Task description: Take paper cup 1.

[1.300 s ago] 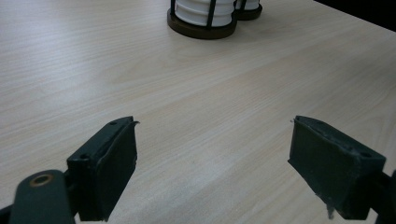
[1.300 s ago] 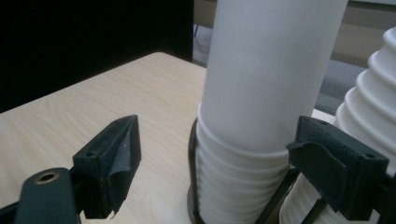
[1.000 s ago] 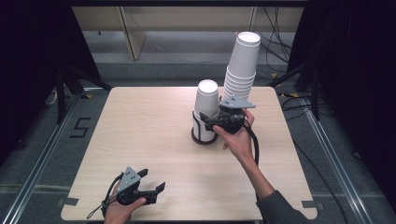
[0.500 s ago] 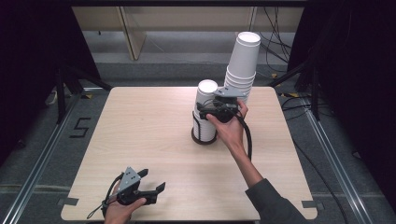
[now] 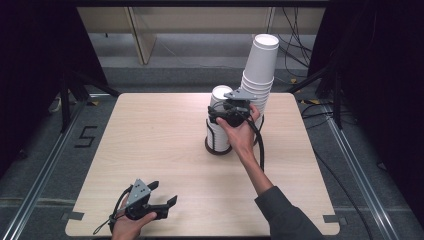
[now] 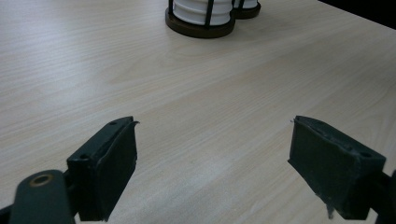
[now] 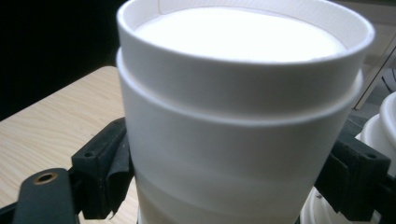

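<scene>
A: Starting from the left — what does the left gripper point(image 5: 161, 202) do?

B: It rests low at the near-left corner of the table point(image 5: 150, 135), jaws spread wide and nothing between them. In the left gripper view there is bare wood between the pads, and the dark base of the cup holder point(image 6: 200, 29) far ahead.

A: And the right gripper point(image 5: 223, 114)?

B: Its jaws press on both sides of the top cup point(image 7: 243, 116) of the short stack point(image 5: 219, 117) in the holder — it is gripping that upside-down paper cup. Just beside it to the right stands the tall stack point(image 5: 258, 75), leaning a little.

A: Which step is this, in your opinion?

B: I judge the grasp is made and the lift is next. It calls for a straight pull upward, so that one cup separates and the tall stack is not pushed.

A: What stays unclear?

B: The hand hides the lower part of the tall stack. I cannot tell if the cup is already loose from the one beneath, or to which stack it is going.
</scene>
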`<control>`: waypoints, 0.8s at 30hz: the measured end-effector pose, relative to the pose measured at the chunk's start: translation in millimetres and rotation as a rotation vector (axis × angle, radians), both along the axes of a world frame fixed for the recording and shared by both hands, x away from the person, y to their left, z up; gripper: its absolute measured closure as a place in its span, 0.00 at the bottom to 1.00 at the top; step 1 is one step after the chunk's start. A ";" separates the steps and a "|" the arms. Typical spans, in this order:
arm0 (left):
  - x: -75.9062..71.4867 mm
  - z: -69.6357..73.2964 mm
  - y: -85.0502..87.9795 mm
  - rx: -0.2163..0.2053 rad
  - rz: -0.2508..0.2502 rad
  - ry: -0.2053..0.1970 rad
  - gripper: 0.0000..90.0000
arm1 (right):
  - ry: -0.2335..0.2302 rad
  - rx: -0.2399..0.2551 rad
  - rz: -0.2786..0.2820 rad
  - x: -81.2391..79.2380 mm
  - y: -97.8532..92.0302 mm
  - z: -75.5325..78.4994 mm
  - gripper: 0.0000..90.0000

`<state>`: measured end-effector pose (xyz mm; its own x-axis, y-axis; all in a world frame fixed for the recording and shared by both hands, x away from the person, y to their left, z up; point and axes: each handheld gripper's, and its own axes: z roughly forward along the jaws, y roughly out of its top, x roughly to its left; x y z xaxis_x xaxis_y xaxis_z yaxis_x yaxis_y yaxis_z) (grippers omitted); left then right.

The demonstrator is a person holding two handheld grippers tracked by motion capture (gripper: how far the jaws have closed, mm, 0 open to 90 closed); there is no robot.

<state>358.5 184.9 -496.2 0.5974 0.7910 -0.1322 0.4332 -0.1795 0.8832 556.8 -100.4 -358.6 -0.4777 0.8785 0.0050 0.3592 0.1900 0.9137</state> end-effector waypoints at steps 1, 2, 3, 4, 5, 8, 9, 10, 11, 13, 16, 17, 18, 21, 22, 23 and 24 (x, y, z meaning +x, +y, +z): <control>-0.1 -0.1 0.0 0.001 -0.001 0.000 0.16 | -0.003 0.006 -0.004 0.6 0.2 -0.4 0.18; -0.2 -0.1 0.3 0.003 -0.002 0.000 0.16 | -0.004 0.009 -0.004 0.9 0.3 -0.2 0.19; -0.2 -0.1 0.2 0.001 -0.001 0.000 0.16 | 0.010 0.014 -0.002 0.6 0.4 0.6 0.19; 0.0 -0.2 0.0 -0.002 0.002 0.000 0.16 | 0.011 0.012 -0.003 0.5 0.4 1.0 0.19; 0.4 -0.5 -0.1 -0.006 -0.001 -0.002 0.16 | 0.012 0.011 -0.006 0.4 0.4 1.3 0.19; 0.4 -1.0 -0.5 -0.007 -0.011 -0.001 0.16 | 0.008 0.005 -0.007 0.6 1.1 3.4 0.20; 0.2 -0.4 -0.3 -0.001 -0.007 0.001 0.16 | 0.008 0.012 -0.006 0.5 1.2 4.5 0.20; 0.2 -0.2 -0.4 -0.001 -0.005 0.002 0.16 | 0.004 0.011 -0.013 -0.5 1.5 6.9 0.20; 0.6 -0.9 -0.8 -0.011 -0.007 -0.002 0.16 | -0.005 0.010 -0.010 -0.3 1.6 7.9 0.20; -0.3 -0.3 -0.6 -0.004 -0.003 0.002 0.16 | -0.013 0.007 -0.007 -1.2 2.7 12.1 0.20; -0.1 0.0 -0.1 0.001 -0.003 0.002 0.16 | -0.026 0.013 -0.010 -2.8 3.0 20.7 0.20; -0.3 -0.2 -0.7 -0.004 -0.004 0.002 0.16 | -0.037 0.003 -0.008 -2.5 2.8 21.9 0.20; -0.4 -0.1 -0.2 0.004 -0.009 0.001 0.16 | -0.040 0.003 -0.006 -3.0 3.2 25.0 0.20; -0.2 0.0 -0.5 0.002 -0.007 0.002 0.16 | -0.047 0.007 -0.006 -4.9 3.0 33.1 0.20; -0.3 0.0 -0.5 0.003 -0.008 0.001 0.16 | -0.058 0.004 -0.004 -5.3 2.6 36.8 0.20; -0.5 -0.1 -0.4 0.003 -0.008 0.002 0.16 | -0.063 0.010 -0.005 -5.6 2.2 39.2 0.20; -0.4 0.0 -0.2 0.004 -0.009 0.001 0.16 | -0.064 0.017 -0.004 -6.5 2.0 43.3 0.20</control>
<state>358.1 184.8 -496.2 0.6042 0.7861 -0.1299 0.4325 -0.1866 0.8821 550.3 -98.4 -315.3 -0.4740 0.8805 -0.0104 0.3005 0.1728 0.9380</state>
